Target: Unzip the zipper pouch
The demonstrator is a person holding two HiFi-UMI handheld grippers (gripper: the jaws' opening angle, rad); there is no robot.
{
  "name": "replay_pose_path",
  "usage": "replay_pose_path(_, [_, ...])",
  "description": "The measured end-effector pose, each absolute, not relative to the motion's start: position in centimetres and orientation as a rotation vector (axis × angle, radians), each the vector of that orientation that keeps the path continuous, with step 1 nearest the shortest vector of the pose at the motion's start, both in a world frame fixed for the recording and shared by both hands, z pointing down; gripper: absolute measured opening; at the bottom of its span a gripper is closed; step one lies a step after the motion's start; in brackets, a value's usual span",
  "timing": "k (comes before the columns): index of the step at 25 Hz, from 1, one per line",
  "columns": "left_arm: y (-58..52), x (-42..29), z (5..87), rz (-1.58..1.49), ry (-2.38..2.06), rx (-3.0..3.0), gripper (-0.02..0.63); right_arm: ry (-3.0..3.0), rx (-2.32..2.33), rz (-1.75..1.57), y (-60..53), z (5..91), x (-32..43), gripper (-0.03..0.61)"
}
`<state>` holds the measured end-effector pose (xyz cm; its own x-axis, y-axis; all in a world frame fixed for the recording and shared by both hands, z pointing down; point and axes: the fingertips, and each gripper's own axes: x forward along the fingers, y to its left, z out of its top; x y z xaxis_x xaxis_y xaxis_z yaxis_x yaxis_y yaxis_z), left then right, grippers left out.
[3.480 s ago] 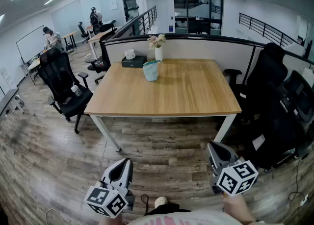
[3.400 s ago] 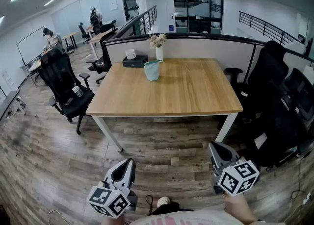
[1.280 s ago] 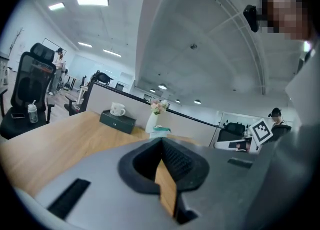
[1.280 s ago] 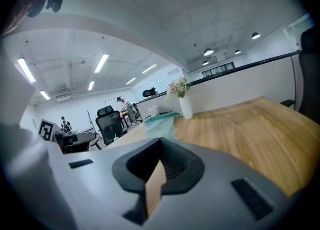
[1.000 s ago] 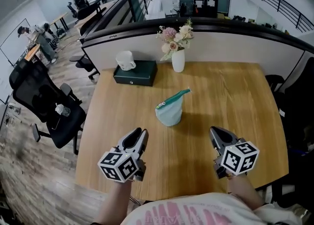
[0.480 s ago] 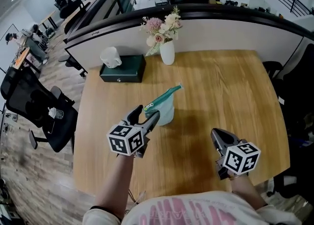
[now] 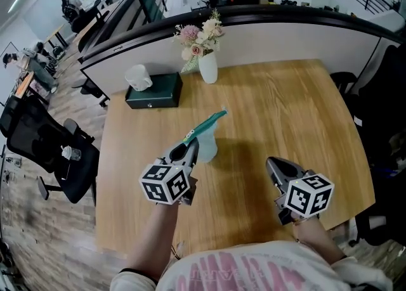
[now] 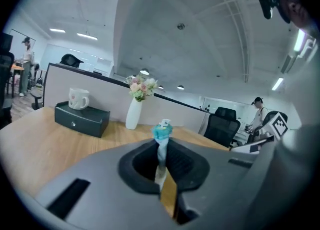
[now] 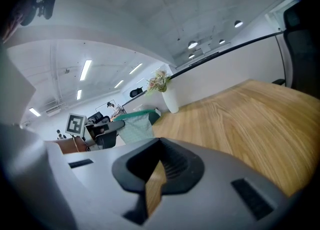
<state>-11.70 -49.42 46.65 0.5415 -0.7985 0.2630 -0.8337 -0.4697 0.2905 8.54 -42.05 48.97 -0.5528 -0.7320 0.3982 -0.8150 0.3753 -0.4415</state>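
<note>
A pale blue zipper pouch with a teal zipper band stands upright in the middle of the wooden table. My left gripper is at the pouch's near left end. Its jaws have just closed, and they pinch the pouch's edge. In the left gripper view the pouch rises as a thin strip out of the shut left gripper. My right gripper hovers shut and empty to the right of the pouch, apart from it. The right gripper view shows the pouch ahead to the left of the right gripper.
A white vase of flowers and a dark box with a white mug on it stand at the table's far edge, against a partition. A black office chair stands left of the table.
My left gripper has gone forward to the pouch, opened wide and shut on its left end. The right gripper has hardly moved. The head view has drawn in over the table.
</note>
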Motion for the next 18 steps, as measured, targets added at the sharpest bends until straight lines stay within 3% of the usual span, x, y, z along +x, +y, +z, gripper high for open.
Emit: replay_pose_path(18, [-29.6,-16.0,37.4,-0.084,-1.319,2.503,0.008,-2.799,1.059,0.79,-29.4,38.6,-6.8,-0.003])
